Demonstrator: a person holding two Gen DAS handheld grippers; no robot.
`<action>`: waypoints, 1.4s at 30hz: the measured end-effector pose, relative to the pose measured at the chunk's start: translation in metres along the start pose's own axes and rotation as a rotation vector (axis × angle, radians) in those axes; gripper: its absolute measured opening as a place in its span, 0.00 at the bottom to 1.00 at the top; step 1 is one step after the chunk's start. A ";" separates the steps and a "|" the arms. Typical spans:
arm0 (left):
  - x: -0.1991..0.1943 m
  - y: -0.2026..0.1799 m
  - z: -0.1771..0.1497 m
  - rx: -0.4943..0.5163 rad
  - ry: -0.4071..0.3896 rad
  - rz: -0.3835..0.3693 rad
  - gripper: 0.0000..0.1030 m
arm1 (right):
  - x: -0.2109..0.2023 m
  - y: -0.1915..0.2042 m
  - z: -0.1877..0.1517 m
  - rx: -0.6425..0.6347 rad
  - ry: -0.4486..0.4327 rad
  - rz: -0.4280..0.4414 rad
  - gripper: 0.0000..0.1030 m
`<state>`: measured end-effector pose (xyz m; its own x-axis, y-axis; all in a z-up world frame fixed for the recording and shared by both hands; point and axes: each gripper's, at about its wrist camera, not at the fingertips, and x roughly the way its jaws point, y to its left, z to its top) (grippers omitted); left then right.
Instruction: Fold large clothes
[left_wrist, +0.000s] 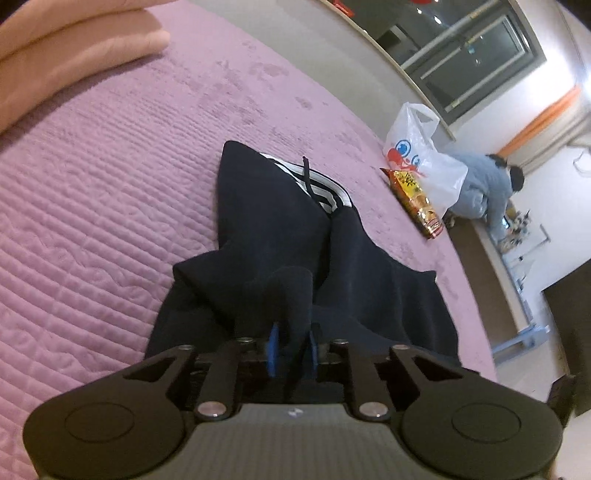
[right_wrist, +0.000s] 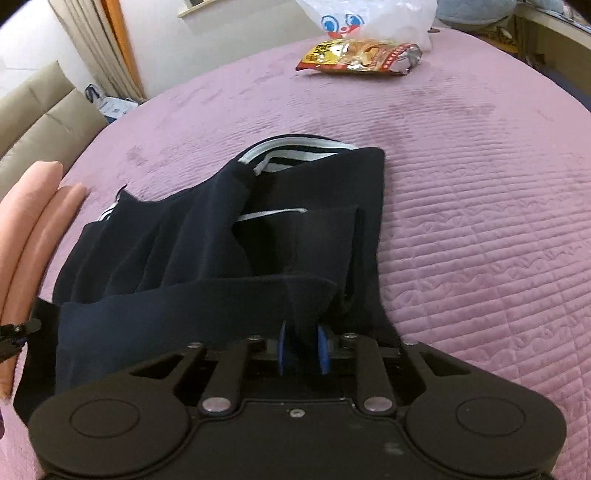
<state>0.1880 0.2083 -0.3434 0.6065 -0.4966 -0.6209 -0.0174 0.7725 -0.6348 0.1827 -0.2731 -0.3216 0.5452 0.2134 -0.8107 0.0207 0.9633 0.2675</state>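
A dark navy garment (left_wrist: 280, 221) with white stripes lies crumpled and partly folded on the purple quilted bed cover (left_wrist: 110, 184). In the left wrist view a raised fold of it stands between the blue pads of my left gripper (left_wrist: 293, 347); the jaws stand a little apart and the pads do not press the cloth. In the right wrist view the same garment (right_wrist: 207, 236) spreads to the left, and a peak of its near edge rises between the pads of my right gripper (right_wrist: 303, 347), which also stands slightly open around the cloth.
A folded pink blanket (left_wrist: 74, 44) lies at one side of the bed (right_wrist: 480, 221). A snack bag (right_wrist: 358, 57) and a white plastic bag (right_wrist: 369, 18) sit near the far edge. A person (left_wrist: 487, 184) crouches on the floor beyond the bed.
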 end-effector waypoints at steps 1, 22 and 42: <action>0.002 0.001 0.000 -0.008 0.002 -0.008 0.26 | 0.002 -0.001 0.002 0.002 0.006 0.006 0.40; 0.015 -0.001 -0.003 -0.044 0.036 0.103 0.43 | 0.010 0.005 -0.009 0.050 -0.029 -0.004 0.41; 0.059 -0.064 0.132 0.215 -0.311 0.106 0.12 | 0.008 0.047 0.129 -0.065 -0.398 -0.166 0.06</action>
<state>0.3294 0.1816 -0.2784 0.8229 -0.2910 -0.4881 0.0534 0.8947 -0.4434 0.2961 -0.2471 -0.2485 0.8197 -0.0128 -0.5726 0.0900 0.9902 0.1067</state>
